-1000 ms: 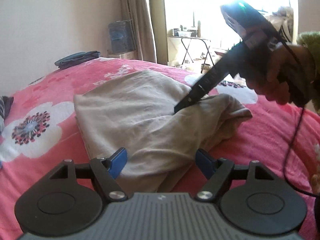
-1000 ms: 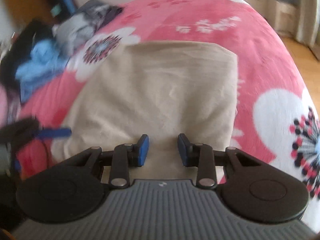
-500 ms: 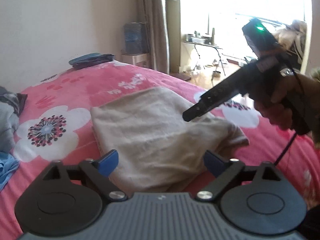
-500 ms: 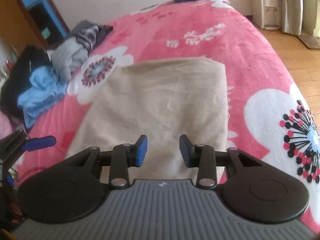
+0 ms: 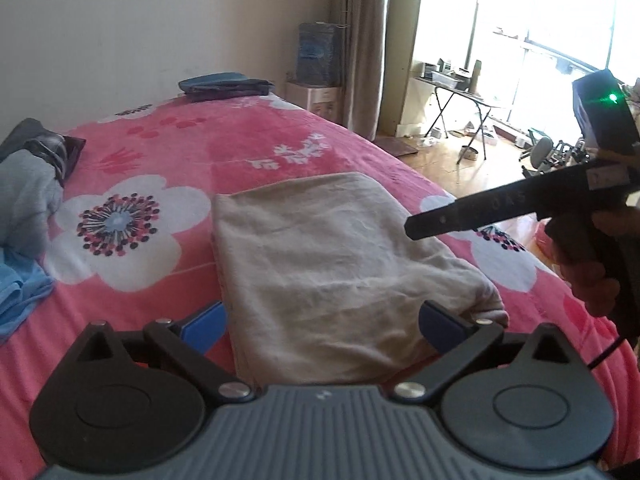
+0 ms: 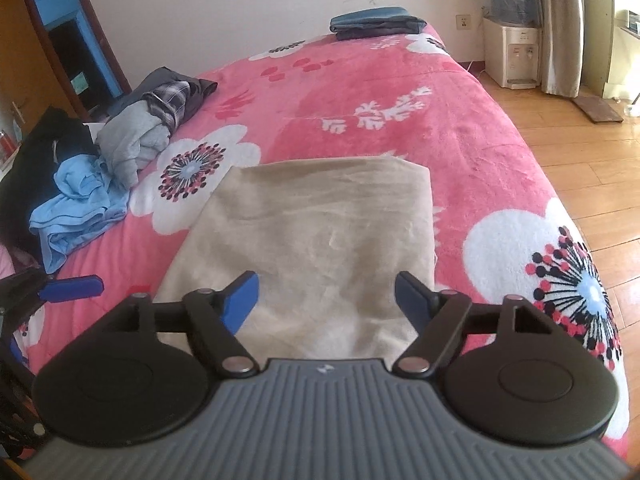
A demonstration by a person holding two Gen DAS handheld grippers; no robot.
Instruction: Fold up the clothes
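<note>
A folded beige cotton garment point(image 5: 332, 264) lies flat as a rough rectangle on the pink flower-patterned bedspread point(image 5: 248, 148), near the bed's front edge and towards its window-side edge, one rumpled corner bunched at the near right. The left gripper point(image 5: 320, 324) hangs above the garment's near edge, its blue-padded jaws opening wide with nothing pressed between them. The right gripper point(image 6: 325, 300) hovers over the opposite near end, its jaws also opening, clear of the cloth. A heap of unfolded grey, plaid and light-blue clothes point(image 6: 116, 160) sits by the bed's far-side edge. A folded stack of dark blue clothes point(image 6: 376, 22) rests at the head corner by the wall.
</note>
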